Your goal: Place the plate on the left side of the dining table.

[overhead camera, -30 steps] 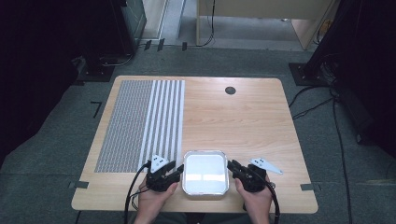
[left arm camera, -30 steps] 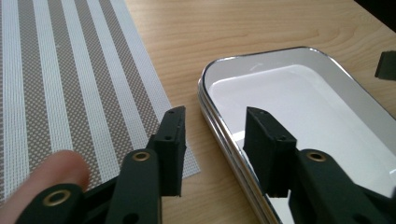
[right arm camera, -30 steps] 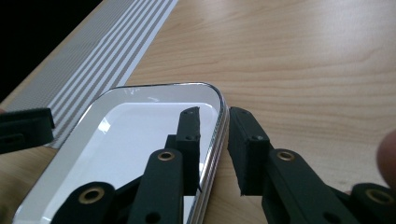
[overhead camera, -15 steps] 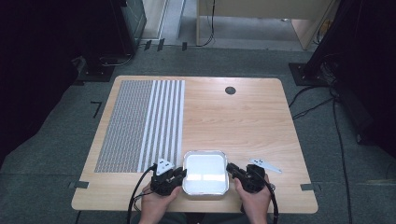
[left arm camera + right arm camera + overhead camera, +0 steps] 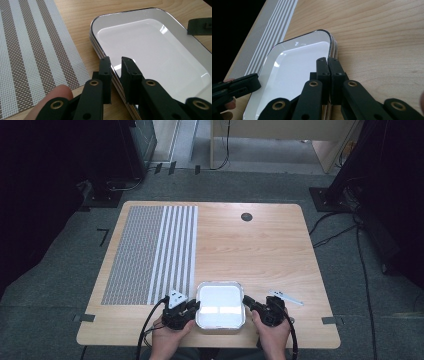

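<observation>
The fingers of the left gripper (image 5: 116, 75) and right gripper (image 5: 329, 75) pinch the white tray's (image 5: 220, 302) thin rims, which could slip out if one hand lifts first.

You're in a lab | grey carpet floor (image 5: 60, 285) with tape marks (image 5: 103, 236) | trailing cables (image 5: 367, 270) | bare wooden table (image 5: 260, 245) under black stands (image 5: 345, 175)

Count, on one desk (image 5: 260, 250): one white tray (image 5: 220, 304), though its edge in the gripper views reads as several stacked rims, number unclear. One striped woven placemat (image 5: 150, 252). One small white utensil (image 5: 285, 297). Two grippers, left gripper (image 5: 187, 307) and right gripper (image 5: 252, 302), each with two fingers (image 5: 105, 72).
</observation>
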### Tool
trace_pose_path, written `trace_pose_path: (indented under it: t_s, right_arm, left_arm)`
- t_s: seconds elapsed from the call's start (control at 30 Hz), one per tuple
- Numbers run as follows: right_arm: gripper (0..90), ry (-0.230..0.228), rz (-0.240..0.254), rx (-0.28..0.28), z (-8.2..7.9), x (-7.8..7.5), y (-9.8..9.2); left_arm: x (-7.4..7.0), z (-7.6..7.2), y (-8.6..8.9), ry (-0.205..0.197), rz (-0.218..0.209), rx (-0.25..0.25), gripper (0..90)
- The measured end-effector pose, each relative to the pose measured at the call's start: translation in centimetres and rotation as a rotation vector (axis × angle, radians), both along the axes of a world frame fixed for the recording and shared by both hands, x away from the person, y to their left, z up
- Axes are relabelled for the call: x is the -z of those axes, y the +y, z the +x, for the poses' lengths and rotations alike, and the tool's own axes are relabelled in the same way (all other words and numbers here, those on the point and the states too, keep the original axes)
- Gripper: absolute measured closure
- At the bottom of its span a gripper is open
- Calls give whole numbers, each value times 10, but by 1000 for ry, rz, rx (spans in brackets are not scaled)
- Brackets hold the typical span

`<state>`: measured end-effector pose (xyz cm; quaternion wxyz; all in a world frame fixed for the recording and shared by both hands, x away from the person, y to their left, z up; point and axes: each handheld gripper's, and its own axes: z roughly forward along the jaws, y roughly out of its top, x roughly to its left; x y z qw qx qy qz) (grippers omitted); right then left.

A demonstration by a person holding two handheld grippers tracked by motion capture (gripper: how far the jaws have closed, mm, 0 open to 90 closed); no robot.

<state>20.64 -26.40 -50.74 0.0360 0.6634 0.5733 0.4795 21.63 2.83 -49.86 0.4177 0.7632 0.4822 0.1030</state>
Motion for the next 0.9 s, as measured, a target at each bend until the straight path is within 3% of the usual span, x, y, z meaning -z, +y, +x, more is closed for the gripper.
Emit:
trace_pose_path:
  t_s: [0.17, 0.37, 0.53, 0.63, 0.8, 0.9]
  right_arm:
    - [882, -10, -4, -3, 1, 1, 1]
    - [895, -79, -120, 36, -6, 1, 13]
    - [900, -87, -95, 94, -9, 0, 16]
    - [900, -121, -96, 125, -13, -4, 18]
    - [900, -164, -90, 172, -18, -13, 14]
    - [900, -154, -98, 174, -18, -13, 10]
  left_arm:
    - [0, 0, -1, -6, 7, -1, 800]
    - [0, -2, -2, -23, 17, -4, 800]
    - [0, -3, -4, -34, 28, -1, 794]
    - [0, -6, -7, -78, 77, -4, 731]
    - [-6, -10, -11, -122, 74, -9, 647]
    - [-7, -13, -16, -123, 74, 9, 637]
